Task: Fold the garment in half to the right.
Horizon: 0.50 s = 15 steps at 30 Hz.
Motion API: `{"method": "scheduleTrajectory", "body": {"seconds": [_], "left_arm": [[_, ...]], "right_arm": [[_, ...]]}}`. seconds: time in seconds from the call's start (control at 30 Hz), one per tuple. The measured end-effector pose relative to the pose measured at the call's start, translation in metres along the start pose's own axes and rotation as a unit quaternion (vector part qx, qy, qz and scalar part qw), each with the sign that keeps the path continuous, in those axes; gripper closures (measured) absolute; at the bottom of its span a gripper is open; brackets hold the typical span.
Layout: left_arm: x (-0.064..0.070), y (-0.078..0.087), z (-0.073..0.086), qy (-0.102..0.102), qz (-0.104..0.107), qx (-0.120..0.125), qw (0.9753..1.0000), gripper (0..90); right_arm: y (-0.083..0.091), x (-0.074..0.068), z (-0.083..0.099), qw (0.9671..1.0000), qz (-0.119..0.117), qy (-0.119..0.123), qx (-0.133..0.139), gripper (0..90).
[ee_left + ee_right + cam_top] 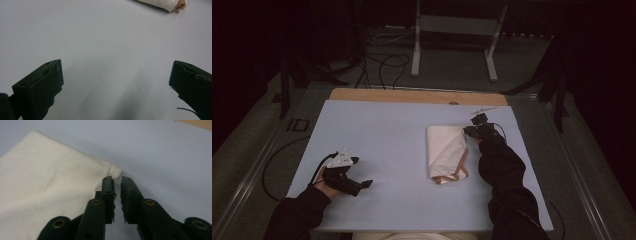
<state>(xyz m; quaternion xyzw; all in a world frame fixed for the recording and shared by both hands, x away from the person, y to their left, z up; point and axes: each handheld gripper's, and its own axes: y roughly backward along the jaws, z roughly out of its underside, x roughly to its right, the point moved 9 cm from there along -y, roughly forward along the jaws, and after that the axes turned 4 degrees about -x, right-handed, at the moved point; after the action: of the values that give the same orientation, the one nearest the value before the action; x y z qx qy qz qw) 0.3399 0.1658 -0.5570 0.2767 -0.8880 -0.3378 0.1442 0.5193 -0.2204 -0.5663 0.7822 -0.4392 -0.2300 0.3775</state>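
Note:
A folded cream cloth [446,150] lies on the pale blue mat [387,135], right of centre, with a brown trim [447,178] at its near end. My right gripper [469,131] is at the cloth's far right corner. In the right gripper view its jaws [117,179] stand almost together, pinching the small puckered corner of the cloth [45,182]. My left gripper [367,184] rests low over the bare mat at the near left, well apart from the cloth. Its jaws [116,67] stand wide open with nothing between them, and the cloth's end [162,3] shows far off.
A wooden strip [412,95] runs along the mat's far edge. Beyond the table are a metal stand [452,35] and cables [382,62] on the floor. Bare mat lies between the two grippers.

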Motion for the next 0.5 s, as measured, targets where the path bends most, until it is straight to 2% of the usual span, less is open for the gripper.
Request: {"method": "scheduleTrajectory", "body": {"seconds": [0.17, 0.37, 0.43, 0.5], "left_arm": [[0.001, 0.002, -0.001, 0.003, 0.003, 0.007, 1.0, 0.2], [0.002, 0.002, 0.0, 0.0, 0.004, 0.004, 1.0, 0.2], [0.002, 0.002, 0.0, 0.001, 0.004, 0.006, 1.0, 0.2], [0.002, 0.003, 0.0, 0.0, 0.005, 0.006, 1.0, 0.3]], "right_arm": [[0.006, -0.006, -0.001, 0.9998, -0.014, 0.002, 0.011, 65.0], [0.007, -0.021, -0.005, 0.9989, -0.046, 0.002, 0.013, 41.3], [0.007, -0.027, -0.006, 0.9982, -0.059, 0.004, 0.013, 35.0], [0.007, -0.03, -0.007, 0.9978, -0.065, 0.004, 0.013, 32.7]]}}
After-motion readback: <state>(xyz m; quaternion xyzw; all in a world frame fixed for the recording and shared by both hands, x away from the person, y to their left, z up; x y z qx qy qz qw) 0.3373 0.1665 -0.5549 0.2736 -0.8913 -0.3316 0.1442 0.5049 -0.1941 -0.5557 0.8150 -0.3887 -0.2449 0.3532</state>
